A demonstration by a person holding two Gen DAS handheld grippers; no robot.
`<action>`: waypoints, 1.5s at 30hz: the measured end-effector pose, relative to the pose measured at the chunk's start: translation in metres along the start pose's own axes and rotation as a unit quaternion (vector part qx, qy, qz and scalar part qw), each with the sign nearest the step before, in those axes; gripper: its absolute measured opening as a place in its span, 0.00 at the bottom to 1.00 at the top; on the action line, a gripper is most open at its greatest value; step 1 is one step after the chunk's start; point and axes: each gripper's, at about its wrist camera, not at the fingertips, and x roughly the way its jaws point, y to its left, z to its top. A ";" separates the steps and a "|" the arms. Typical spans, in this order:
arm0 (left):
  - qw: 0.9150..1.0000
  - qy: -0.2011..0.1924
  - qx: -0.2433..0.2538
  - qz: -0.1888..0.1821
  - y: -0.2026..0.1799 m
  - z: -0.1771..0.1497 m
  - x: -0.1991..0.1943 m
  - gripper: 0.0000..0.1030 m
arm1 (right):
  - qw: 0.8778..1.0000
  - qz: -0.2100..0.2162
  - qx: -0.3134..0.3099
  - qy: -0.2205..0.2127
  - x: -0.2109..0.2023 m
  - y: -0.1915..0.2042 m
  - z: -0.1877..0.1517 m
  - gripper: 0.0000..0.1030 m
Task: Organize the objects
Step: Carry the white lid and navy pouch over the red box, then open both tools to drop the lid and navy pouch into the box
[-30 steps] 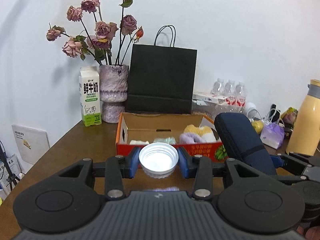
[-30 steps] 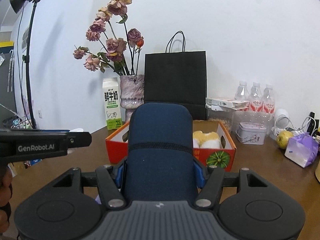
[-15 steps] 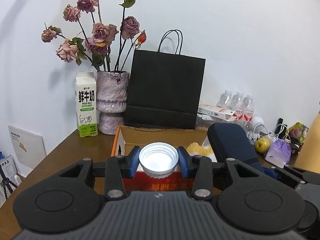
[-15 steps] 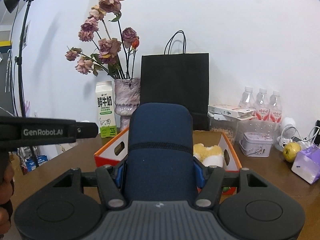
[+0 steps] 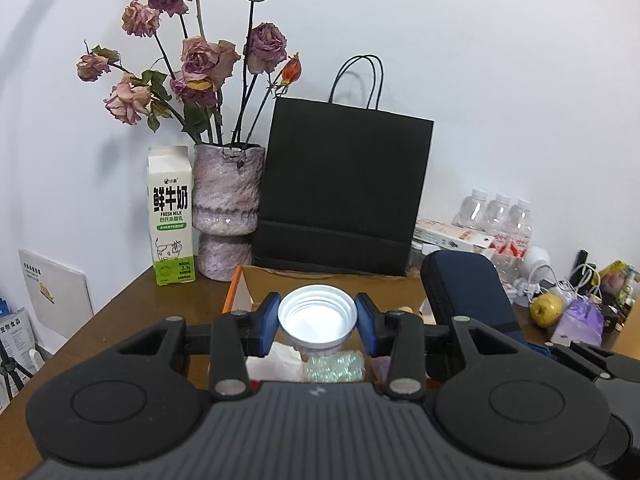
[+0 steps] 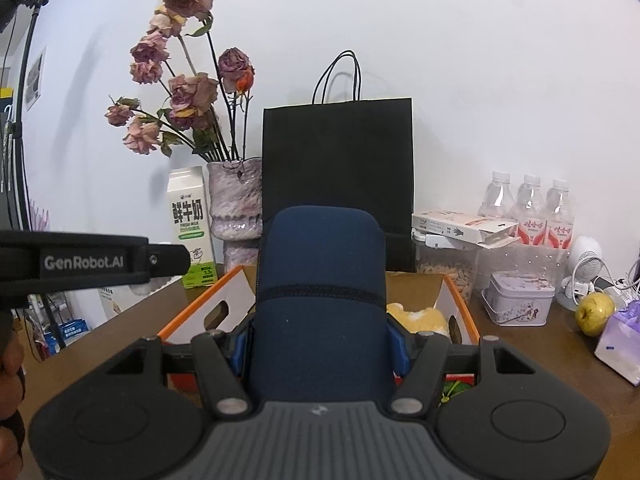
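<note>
The white cap (image 5: 317,317) sits pinched between the left gripper (image 5: 317,322) pads, held above the open orange box (image 6: 456,304) near the table's (image 5: 120,312) back edge; the navy case (image 6: 320,292) is clamped in the half-open right gripper (image 6: 320,346) – also over the box – with a black paper bag (image 5: 344,188) standing behind

Cardboard box (image 6: 456,304) near table's (image 5: 120,320) back edge, bag (image 5: 344,192) behind it. Vase (image 5: 228,216) left of bag, milk carton (image 5: 171,216) left of vase. Tin (image 6: 518,298), bottles (image 6: 530,208), pear (image 6: 594,312) right of box.
</note>
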 end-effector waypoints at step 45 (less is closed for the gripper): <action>0.997 0.010 0.015 0.068 0.007 -0.016 0.123 0.40 | 0.997 -0.021 0.011 0.067 0.138 -0.019 0.010 0.61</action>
